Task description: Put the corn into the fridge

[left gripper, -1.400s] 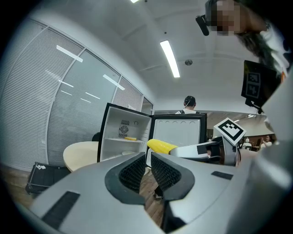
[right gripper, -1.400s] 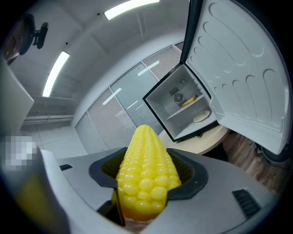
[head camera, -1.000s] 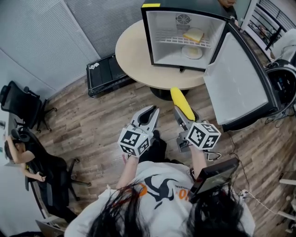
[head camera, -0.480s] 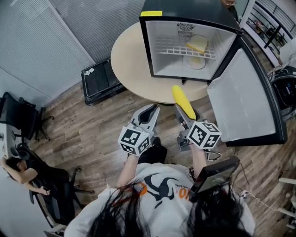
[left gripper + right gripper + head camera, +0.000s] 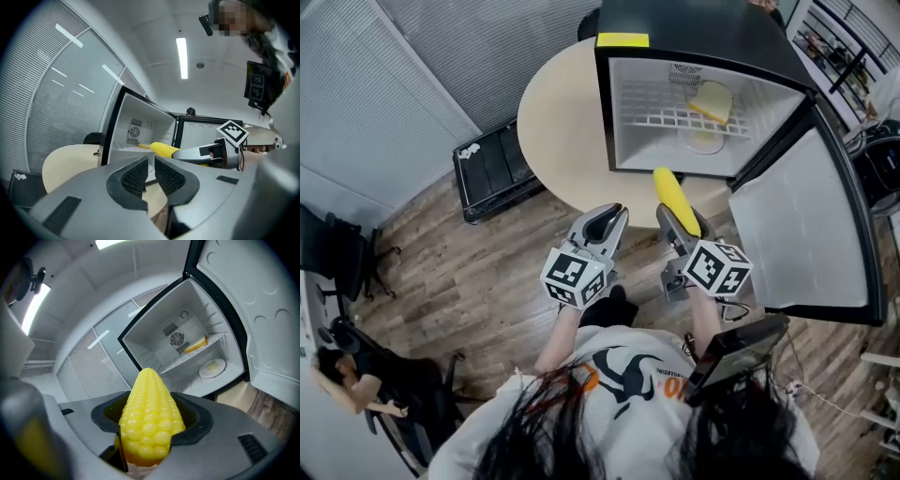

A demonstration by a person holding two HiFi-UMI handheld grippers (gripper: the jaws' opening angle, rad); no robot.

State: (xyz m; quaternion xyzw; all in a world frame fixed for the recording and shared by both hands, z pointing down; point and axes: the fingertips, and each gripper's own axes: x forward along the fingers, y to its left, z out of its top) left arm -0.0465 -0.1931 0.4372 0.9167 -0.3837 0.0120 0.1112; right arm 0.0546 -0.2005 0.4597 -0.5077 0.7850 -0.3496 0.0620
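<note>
I am clamping the corn (image 5: 667,192) in the right gripper (image 5: 677,223), both jaws pressing on its lower end; its tip is pointing at the open fridge (image 5: 628,112) on the round table (image 5: 558,112), just outside the opening. The left gripper (image 5: 609,218) is hovering beside it, jaws drawn nearly together on nothing (only a thin slit between the pads); inside, a bread slice (image 5: 713,99) is lying on the wire shelf (image 5: 656,117).
</note>
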